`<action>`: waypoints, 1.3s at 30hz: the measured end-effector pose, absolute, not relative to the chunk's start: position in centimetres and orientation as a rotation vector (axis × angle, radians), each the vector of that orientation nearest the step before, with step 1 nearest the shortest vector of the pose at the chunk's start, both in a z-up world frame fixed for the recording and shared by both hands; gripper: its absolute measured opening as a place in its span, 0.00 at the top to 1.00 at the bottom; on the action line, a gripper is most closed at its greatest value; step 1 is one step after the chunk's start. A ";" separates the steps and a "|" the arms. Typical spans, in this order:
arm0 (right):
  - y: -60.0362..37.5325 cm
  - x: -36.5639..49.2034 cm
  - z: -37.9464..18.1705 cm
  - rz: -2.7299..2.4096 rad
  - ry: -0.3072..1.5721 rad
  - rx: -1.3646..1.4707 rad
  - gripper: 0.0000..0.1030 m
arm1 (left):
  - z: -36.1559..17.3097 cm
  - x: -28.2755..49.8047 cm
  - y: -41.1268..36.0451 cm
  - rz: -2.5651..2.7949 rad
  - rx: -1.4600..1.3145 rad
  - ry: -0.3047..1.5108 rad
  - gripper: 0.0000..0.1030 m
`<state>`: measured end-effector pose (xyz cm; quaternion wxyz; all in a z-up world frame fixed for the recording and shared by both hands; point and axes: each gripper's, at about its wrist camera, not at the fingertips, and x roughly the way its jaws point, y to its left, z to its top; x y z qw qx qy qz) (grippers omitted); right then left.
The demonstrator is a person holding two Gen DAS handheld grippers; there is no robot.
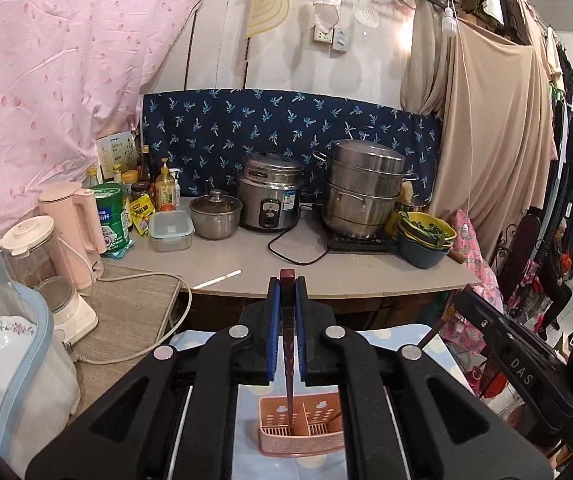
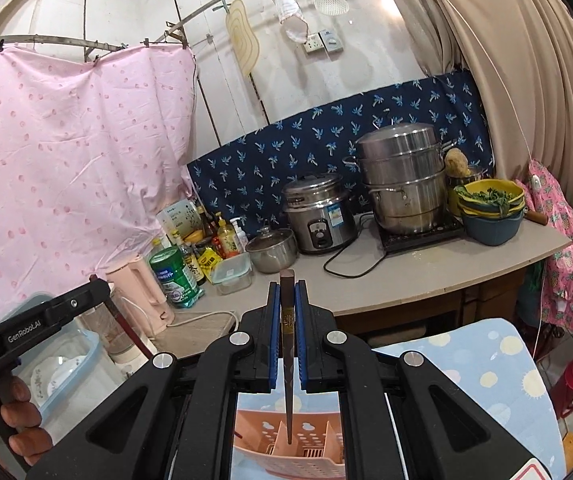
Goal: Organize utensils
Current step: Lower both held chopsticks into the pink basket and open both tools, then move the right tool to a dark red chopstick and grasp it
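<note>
Chopsticks fill both tools: the left tool [image 1: 287, 292] clamps a dark red chopstick [image 1: 287, 364], the right tool [image 2: 287, 296] a brown chopstick [image 2: 287, 364], each tip hanging over the pink utensil basket [image 1: 301, 426] on the dotted cloth [image 2: 486, 364], near the desk [image 1: 246, 268].

This is a small home kitchen corner: a rice cooker [image 1: 270, 196] and steamer pot [image 1: 362, 188] stand mid-frame on the counter [image 1: 246, 268], clothes [image 1: 566, 140] hang at the right edge.

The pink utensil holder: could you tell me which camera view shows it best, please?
The left wrist view: the pink utensil holder appears nearly whole between the gripper arms, divider visible. The right wrist view shows only its upper part, cut off by the frame's bottom edge.
</note>
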<state>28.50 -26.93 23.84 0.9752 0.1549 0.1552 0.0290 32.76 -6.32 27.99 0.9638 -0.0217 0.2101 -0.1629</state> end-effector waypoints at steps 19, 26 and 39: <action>-27.4 25.9 18.8 0.011 0.378 0.292 0.62 | 20.7 32.7 -3.7 -0.266 -0.049 0.545 0.57; -26.9 20.2 17.3 0.013 0.412 0.287 0.58 | 18.8 27.5 -1.8 -0.242 0.000 0.574 0.54; -24.2 8.4 6.8 -0.060 0.616 0.202 0.58 | 9.0 17.7 -0.4 -0.228 0.079 0.714 0.53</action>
